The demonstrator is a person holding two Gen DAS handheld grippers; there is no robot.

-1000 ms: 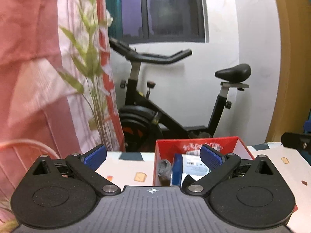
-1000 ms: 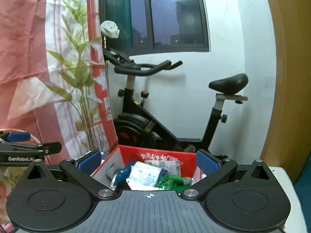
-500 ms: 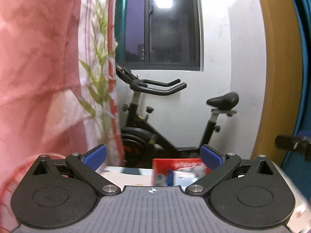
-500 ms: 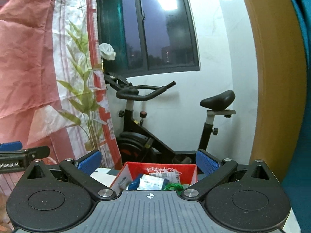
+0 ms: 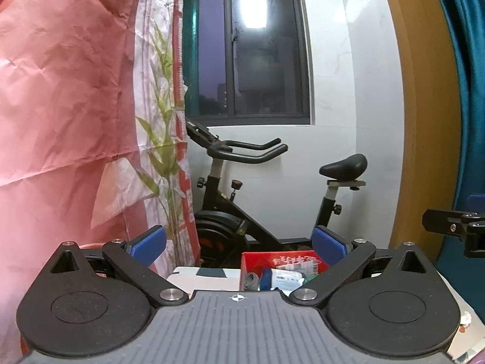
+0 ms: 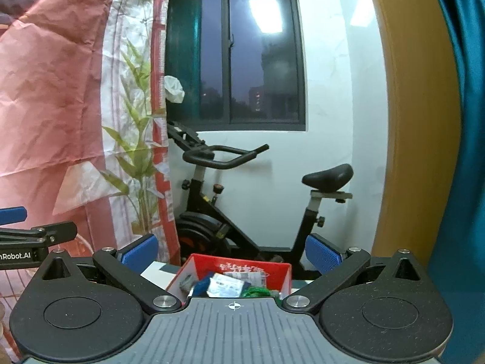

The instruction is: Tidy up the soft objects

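Note:
A red box (image 5: 282,262) stands at the far end of the table and holds several soft things: a grey rolled piece (image 5: 251,280), a blue-and-white packet (image 5: 283,277) and a green bundle (image 6: 256,291). The box also shows in the right wrist view (image 6: 242,268). My left gripper (image 5: 238,244) is open and empty, raised and well back from the box. My right gripper (image 6: 232,250) is open and empty, also back from the box. The right gripper's side shows at the edge of the left wrist view (image 5: 454,226).
A white table (image 5: 206,276) with dark patches carries the box. Behind it stand a black exercise bike (image 5: 266,200), a window (image 5: 248,51) and a white wall. A pink and bamboo-print curtain (image 5: 91,121) hangs on the left, a wooden frame (image 5: 424,121) on the right.
Both grippers have pulled back and tilted up from the box, which now looks smaller and lower in both views. Both jaws stayed open.

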